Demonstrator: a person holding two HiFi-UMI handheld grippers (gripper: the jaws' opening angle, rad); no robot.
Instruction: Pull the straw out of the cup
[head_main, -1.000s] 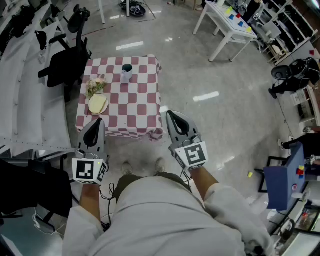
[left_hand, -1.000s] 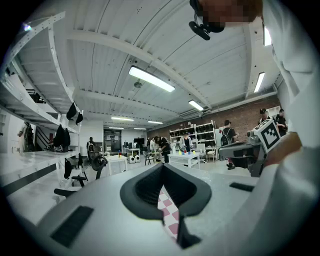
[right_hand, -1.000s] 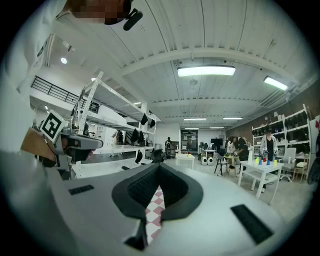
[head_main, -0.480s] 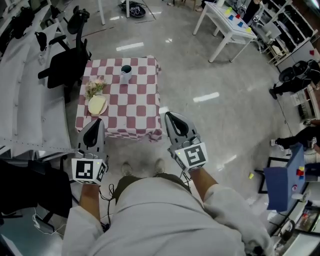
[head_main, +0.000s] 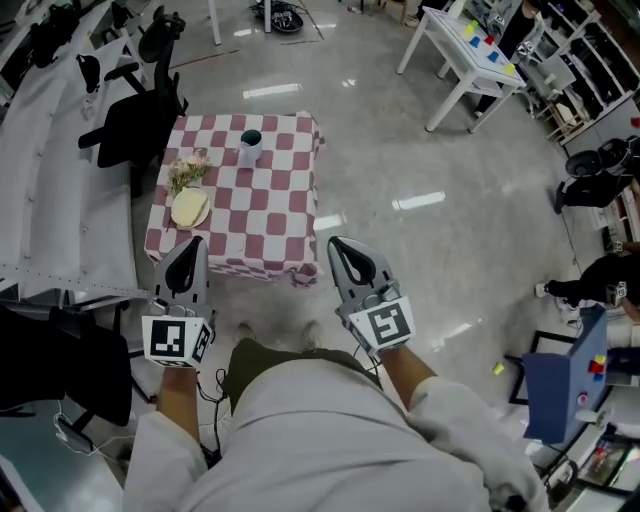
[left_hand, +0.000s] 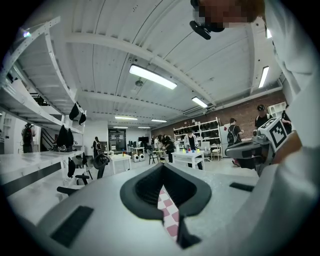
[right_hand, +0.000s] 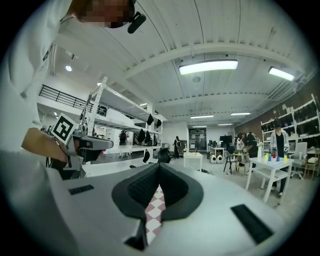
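Observation:
A white cup (head_main: 250, 146) with a dark top stands near the far edge of a small table under a red-and-white checked cloth (head_main: 260, 215). No straw can be made out at this distance. My left gripper (head_main: 186, 244) and right gripper (head_main: 340, 243) are held level in front of my body, short of the table's near edge, both shut and empty. In the left gripper view the jaws of the left gripper (left_hand: 161, 167) meet, and a strip of the checked cloth (left_hand: 168, 212) shows below them. The right gripper (right_hand: 159, 167) looks the same, with the cloth (right_hand: 154, 210) showing below it.
A bunch of flowers (head_main: 186, 170) and a pale yellow plate (head_main: 189, 207) lie on the table's left side. A black office chair (head_main: 130, 120) stands by its far left corner, beside a long white bench (head_main: 55, 200). A white table (head_main: 462, 50) stands far right.
I have shifted a little toward the table, and both grippers came along with me. Both stay shut.

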